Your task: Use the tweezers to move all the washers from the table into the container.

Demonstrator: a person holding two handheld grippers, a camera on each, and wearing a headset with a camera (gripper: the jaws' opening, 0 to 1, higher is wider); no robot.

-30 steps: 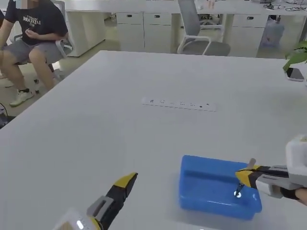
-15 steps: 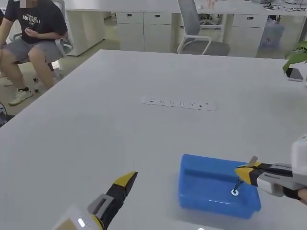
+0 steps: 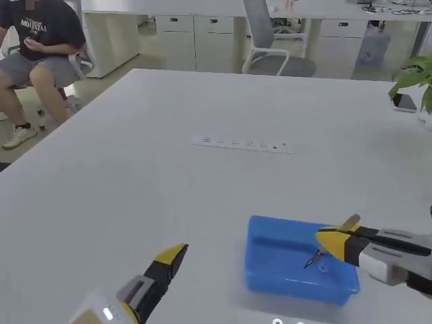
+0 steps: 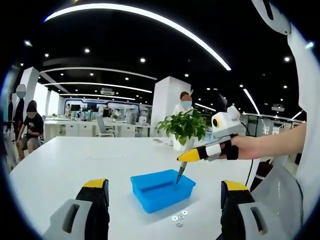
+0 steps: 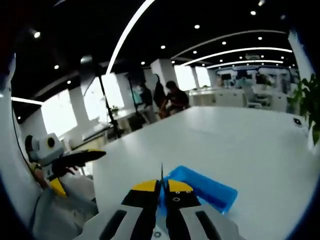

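Right gripper (image 5: 161,185) clamping tweezers (image 3: 314,259) over container (image 3: 290,287) (washers (image 4: 178,218) nearby), left gripper (image 4: 164,184) spread

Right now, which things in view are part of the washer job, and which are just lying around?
Job:
- tweezers, clamped in the right gripper
- blue container
- loose washers on the table

Lying about:
- power strip
- phone
- plant
- chair

Head view looks down; all 3 views share the blue container (image 3: 283,283).
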